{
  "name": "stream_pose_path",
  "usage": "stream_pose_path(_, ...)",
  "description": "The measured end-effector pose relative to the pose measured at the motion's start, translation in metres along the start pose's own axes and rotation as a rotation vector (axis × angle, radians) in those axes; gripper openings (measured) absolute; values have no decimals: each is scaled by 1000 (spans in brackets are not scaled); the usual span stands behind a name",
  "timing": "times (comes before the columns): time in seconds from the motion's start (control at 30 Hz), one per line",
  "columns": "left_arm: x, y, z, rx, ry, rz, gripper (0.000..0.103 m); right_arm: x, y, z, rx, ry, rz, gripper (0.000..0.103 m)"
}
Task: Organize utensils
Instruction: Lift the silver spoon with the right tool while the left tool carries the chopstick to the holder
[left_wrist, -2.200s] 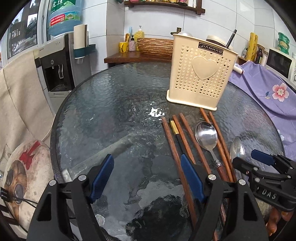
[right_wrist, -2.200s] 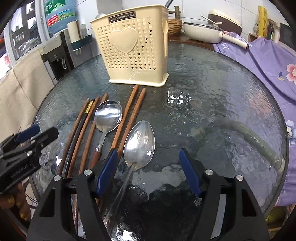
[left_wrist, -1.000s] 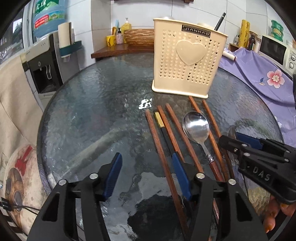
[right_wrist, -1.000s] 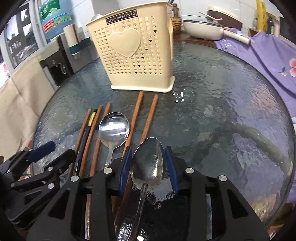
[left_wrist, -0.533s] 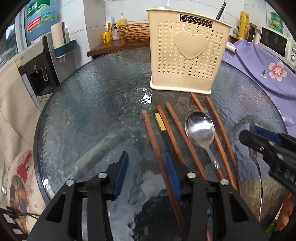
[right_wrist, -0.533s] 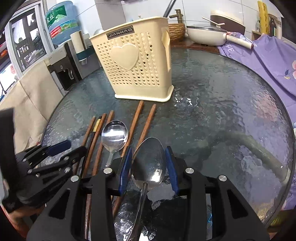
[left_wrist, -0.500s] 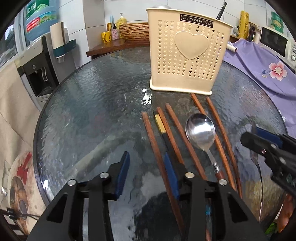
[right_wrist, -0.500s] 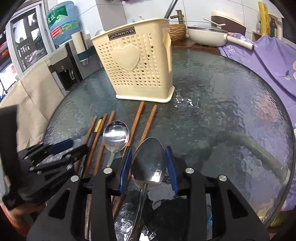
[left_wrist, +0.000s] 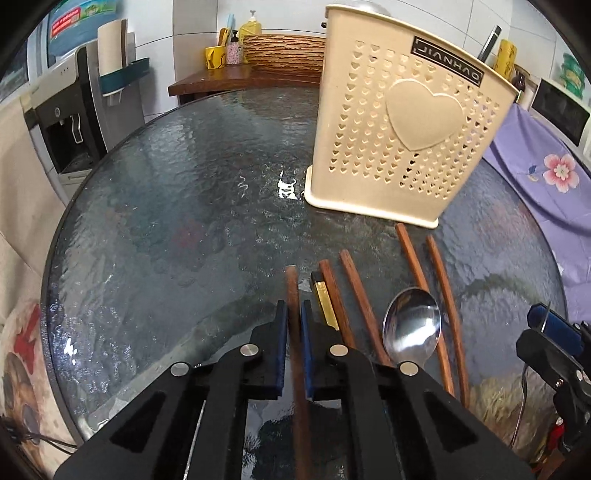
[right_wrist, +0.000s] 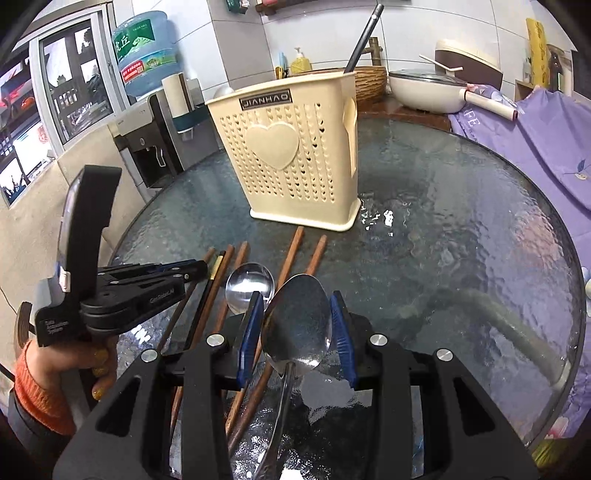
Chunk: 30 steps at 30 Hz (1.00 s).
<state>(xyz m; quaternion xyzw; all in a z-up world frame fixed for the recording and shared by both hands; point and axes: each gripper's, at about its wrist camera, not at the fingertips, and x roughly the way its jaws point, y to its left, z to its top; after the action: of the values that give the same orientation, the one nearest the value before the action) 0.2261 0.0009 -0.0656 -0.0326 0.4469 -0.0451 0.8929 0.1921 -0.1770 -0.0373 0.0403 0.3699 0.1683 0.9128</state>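
Note:
A cream perforated utensil holder (left_wrist: 402, 129) with a heart on its front stands on the round glass table (left_wrist: 166, 206); it also shows in the right wrist view (right_wrist: 295, 162). Several brown chopsticks (left_wrist: 354, 291) and a steel spoon (left_wrist: 412, 328) lie in front of it. My left gripper (left_wrist: 292, 314) is shut on the leftmost brown chopstick (left_wrist: 293, 291). My right gripper (right_wrist: 295, 310) is shut on a large steel spoon (right_wrist: 297, 325) and holds it above the table. The left gripper also shows in the right wrist view (right_wrist: 195, 271), down at the chopsticks.
A purple flowered cloth (left_wrist: 546, 166) lies at the table's right side. A water dispenser (left_wrist: 70, 114) stands beyond the left edge. A wooden counter (left_wrist: 240, 77) with bottles and a woven basket is behind the table. A white pan (right_wrist: 428, 88) sits at the far right.
My left gripper has moved forward and closed on the leftmost chopstick. My right gripper, holding the large spoon, has lifted it higher off the table.

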Motion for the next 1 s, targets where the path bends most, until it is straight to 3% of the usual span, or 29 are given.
stream_pose_path(0.33, -16, 2, 10, -31, -56, -29, 7, -3, -2, 0, -7, -6, -1, 38)
stream_pose_path(0.8, -120, -12, 29, 15, -336, -121, 7, -41, 2, 30, -49, -108, 101, 37)
stream_pose_path(1.0, -142, -14, 26, 33, -394, -128, 7, -52, 7, 36, -74, -122, 106, 37)
